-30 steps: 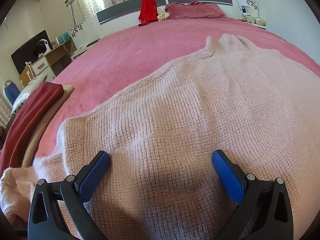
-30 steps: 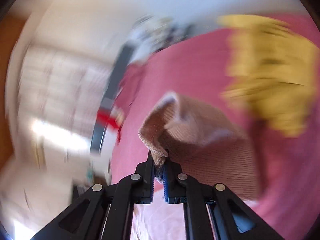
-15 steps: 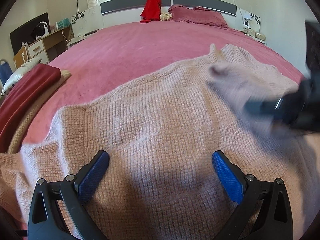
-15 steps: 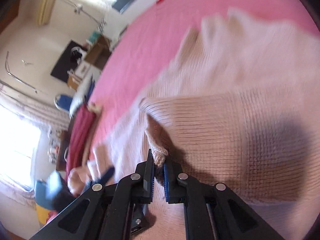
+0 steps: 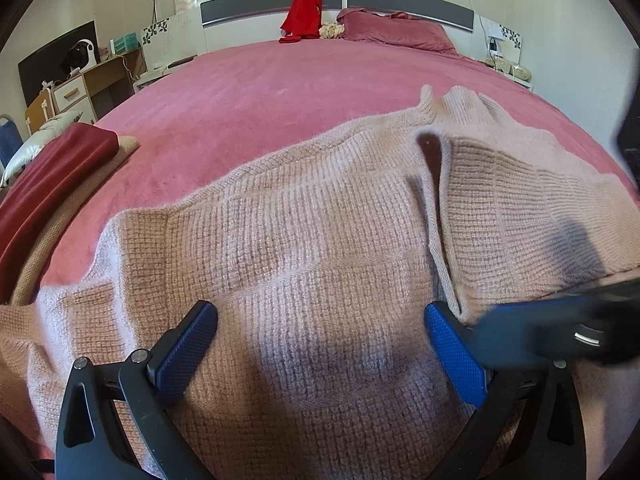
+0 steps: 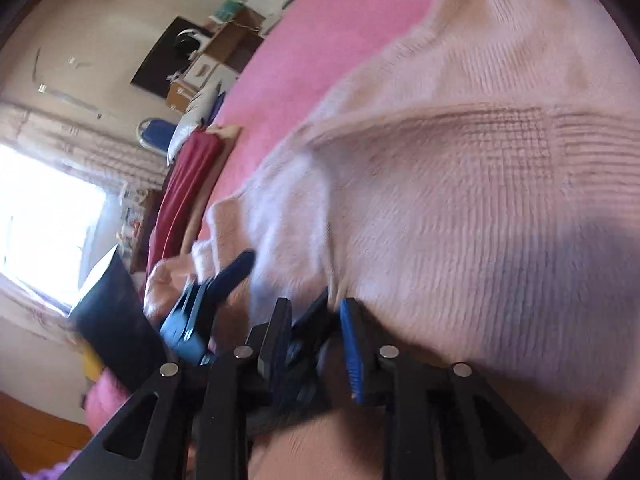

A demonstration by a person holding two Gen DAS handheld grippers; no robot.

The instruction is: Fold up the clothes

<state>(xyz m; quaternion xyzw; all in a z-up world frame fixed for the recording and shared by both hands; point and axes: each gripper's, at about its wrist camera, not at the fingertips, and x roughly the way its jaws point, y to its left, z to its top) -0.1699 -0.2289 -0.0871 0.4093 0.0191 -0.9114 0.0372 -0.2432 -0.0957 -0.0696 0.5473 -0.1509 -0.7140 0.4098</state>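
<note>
Sweater (image 5: 304,248): a pale pink knit, spread across the pink bed (image 5: 256,92), collar toward the headboard. Its right sleeve (image 5: 520,216) is laid inward over the body, cuff end lying just beside the left tongs' right-hand finger.

Left tongs (image 5: 320,344) stand wide open over the lower body of the knit, nothing between the blue pads. Right tongs (image 6: 316,328) are opening at this moment; in the right wrist view the sleeve edge sits right at the tips, blurred, and the pads no longer seem to press on it.

The step in hand looks like letting go of the folded-in sleeve. To do it well:
- Let the jaws part fully before drawing back, so the fuzzy knit does not snag on the ribbed pads and drag the fold askew.
- Pull the right tongs straight out along the sleeve's line, low and slow, not upward.
- Check that the sleeve lies flat and roughly parallel to the side edge; a ridge stands up along its inner fold and likely needs a light press.
- The left sleeve (image 5: 52,332) hangs bunched at the near left edge; it probably comes next, folded to mirror this one.

A dark red cloth (image 5: 56,176) lies well apart on the left and is no hindrance.
</note>
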